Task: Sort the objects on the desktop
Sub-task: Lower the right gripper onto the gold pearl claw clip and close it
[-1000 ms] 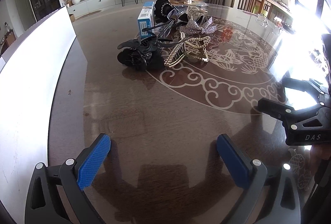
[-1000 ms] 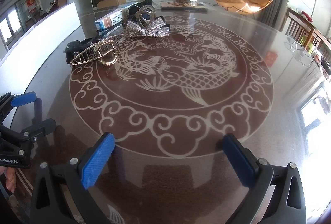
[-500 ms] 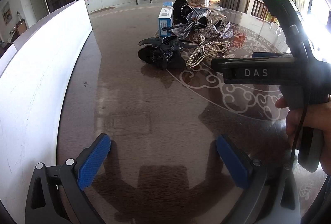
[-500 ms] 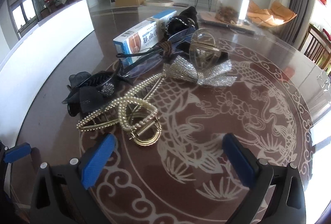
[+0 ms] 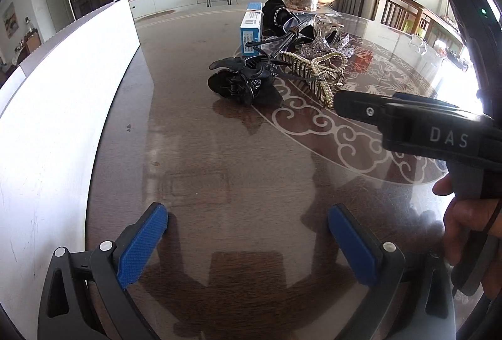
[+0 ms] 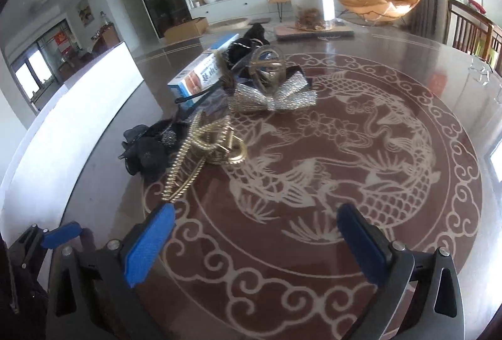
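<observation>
A pile of hair accessories lies on the round glass-topped table. It holds a black flower clip, a gold pearl claw clip, a glittery silver bow, a clear round clip and black hairbands. A blue-and-white box lies behind them. My right gripper is open and empty, its left pad just short of the gold clip's tip. My left gripper is open over bare table, well short of the pile. A hand holds the right gripper's black body.
A tall white panel runs along the table's left edge. A clear jar with brown contents stands on a board at the far side. The dragon inlay spreads to the right of the pile. Wooden chairs stand beyond the table.
My right gripper has moved forward to the pile, and the gold clip now sits just ahead of its left pad. My left gripper has edged forward a little. Both stay open.
</observation>
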Demonstrator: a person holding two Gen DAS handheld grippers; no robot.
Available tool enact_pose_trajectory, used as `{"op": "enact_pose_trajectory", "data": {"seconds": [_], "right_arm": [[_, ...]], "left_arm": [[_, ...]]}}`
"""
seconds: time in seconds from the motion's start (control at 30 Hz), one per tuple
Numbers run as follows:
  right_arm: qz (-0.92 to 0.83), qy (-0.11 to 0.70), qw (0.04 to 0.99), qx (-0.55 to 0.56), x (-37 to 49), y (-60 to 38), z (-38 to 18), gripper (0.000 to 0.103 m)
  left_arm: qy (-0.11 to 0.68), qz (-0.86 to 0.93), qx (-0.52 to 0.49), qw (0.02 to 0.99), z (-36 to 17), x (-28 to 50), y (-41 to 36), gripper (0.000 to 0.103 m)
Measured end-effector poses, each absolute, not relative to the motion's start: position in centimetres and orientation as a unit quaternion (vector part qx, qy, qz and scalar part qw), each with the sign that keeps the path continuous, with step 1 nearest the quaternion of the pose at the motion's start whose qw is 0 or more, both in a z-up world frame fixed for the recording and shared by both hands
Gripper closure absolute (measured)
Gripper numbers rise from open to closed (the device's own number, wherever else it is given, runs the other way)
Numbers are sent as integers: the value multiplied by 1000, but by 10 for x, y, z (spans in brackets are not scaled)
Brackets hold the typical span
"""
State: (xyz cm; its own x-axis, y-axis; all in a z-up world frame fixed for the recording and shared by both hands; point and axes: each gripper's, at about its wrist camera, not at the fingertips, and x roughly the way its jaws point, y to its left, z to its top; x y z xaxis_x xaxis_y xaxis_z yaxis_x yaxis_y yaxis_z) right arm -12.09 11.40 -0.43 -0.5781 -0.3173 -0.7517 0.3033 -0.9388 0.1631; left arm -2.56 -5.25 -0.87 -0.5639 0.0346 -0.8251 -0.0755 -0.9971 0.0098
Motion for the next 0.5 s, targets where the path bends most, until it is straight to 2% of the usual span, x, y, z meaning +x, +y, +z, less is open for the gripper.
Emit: {"op": "enact_pose_trajectory", "data": {"seconds": [0.1, 0.2, 0.27, 0.33, 0.43, 0.5], "right_arm": [[-878, 12, 174, 445, -145, 89, -11, 0], [-880, 35, 166, 443, -163, 78, -11, 10], [-883, 51, 166, 436, -167, 75, -9, 34], [-882, 46, 180, 432, -167, 77, -7, 49], [-885, 44, 193, 421, -155, 86, -5, 57], [-884, 51, 192, 423, -144, 96, -5, 58]], "left_arm": [[22, 884, -466, 31, -9, -26, -53, 0], [22, 884, -466, 31, -9, -26, -53, 0], [22, 884, -466, 31, -8, -26, -52, 0], [22, 884, -466, 30, -8, -26, -52, 0], [22, 884, -466, 30, -8, -26, -52, 0], [22, 884, -466, 31, -8, -26, -52, 0]]}}
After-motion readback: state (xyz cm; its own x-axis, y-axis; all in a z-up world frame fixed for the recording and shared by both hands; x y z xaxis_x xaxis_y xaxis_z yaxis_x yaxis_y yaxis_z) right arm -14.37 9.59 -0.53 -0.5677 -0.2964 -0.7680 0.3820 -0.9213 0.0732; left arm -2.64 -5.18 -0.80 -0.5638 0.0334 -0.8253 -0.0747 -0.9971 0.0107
